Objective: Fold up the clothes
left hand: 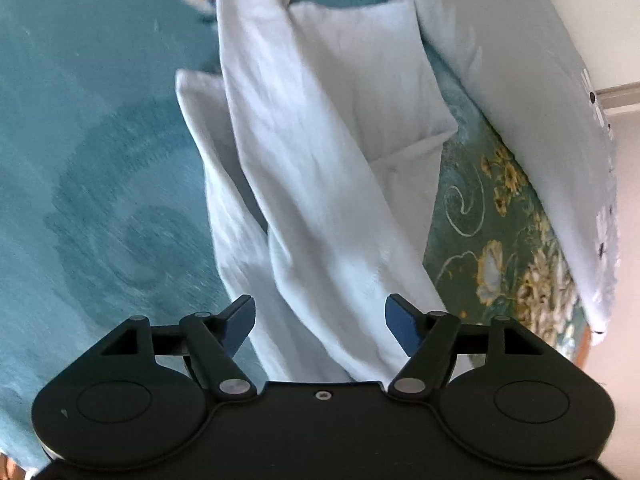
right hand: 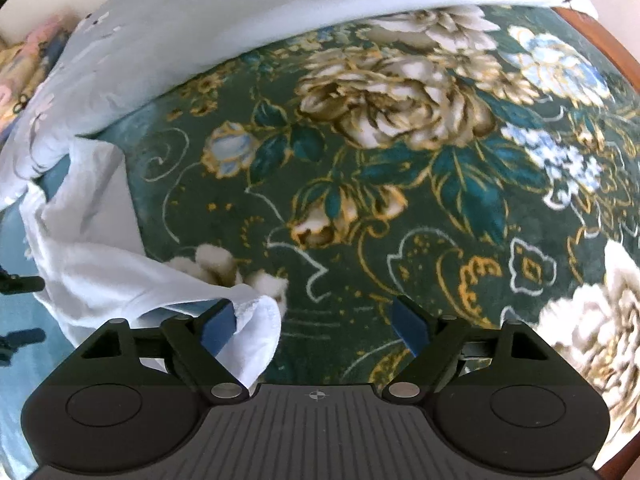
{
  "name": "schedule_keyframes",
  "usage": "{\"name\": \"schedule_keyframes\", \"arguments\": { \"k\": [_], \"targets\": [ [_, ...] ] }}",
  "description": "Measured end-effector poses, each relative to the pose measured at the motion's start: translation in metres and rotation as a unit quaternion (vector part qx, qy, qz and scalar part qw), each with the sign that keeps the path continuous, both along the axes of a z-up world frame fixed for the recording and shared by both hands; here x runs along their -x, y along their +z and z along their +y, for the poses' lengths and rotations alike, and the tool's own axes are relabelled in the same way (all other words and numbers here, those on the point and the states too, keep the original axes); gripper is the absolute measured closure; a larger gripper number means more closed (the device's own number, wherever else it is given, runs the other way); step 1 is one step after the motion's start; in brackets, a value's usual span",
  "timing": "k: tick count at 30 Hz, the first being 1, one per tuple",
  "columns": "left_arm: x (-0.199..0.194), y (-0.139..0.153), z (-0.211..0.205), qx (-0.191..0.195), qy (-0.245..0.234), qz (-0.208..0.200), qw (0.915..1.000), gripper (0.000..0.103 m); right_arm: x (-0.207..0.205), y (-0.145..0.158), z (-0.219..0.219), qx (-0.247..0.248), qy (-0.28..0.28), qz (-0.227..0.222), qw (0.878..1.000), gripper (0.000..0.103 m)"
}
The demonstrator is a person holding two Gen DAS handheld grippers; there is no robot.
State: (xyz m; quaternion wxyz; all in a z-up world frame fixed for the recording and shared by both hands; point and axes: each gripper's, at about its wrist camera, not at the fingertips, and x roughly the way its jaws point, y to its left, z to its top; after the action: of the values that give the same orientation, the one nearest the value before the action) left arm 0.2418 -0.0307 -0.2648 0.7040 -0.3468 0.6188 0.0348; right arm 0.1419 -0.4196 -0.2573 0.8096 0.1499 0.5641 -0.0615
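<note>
the garment (left hand: 320,160) is plain white, no print on it. the blanket (right hand: 400,208) beneath is dark green at one end, with big cream and gold roses, pale blue blossoms, teal leaves and thin white and gold scrolls; elsewhere it is a lighter teal with faint swirls. the quilt (right hand: 240,12) is pale grey-blue with small white flowers. both grippers are black with blue pads (left hand: 402,326).

No text, label, brand or number can be read in either view; the only sign is a small crosshair mark (right hand: 318,395) on the right gripper's body.
</note>
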Motion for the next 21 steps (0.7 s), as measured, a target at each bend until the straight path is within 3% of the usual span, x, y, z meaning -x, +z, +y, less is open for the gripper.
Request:
{"name": "schedule_keyframes", "arguments": {
  "k": [6,10,21],
  "targets": [
    [-0.009,-0.013,-0.028,0.02,-0.057,0.002,0.9982,0.033,-0.011,-0.001,-0.001,0.008,-0.028,-0.008,1.0,0.021],
    [-0.014,-0.019,-0.038,0.034,-0.05,-0.005,0.9981,0.034,-0.027,-0.003,-0.005,0.018,-0.035,-0.012,0.999,0.021],
    [-0.074,0.011,-0.055,0.101,-0.049,-0.098,0.9888,0.034,-0.053,-0.018,-0.007,0.037,-0.039,0.001,0.999,0.021]
  ]
}}
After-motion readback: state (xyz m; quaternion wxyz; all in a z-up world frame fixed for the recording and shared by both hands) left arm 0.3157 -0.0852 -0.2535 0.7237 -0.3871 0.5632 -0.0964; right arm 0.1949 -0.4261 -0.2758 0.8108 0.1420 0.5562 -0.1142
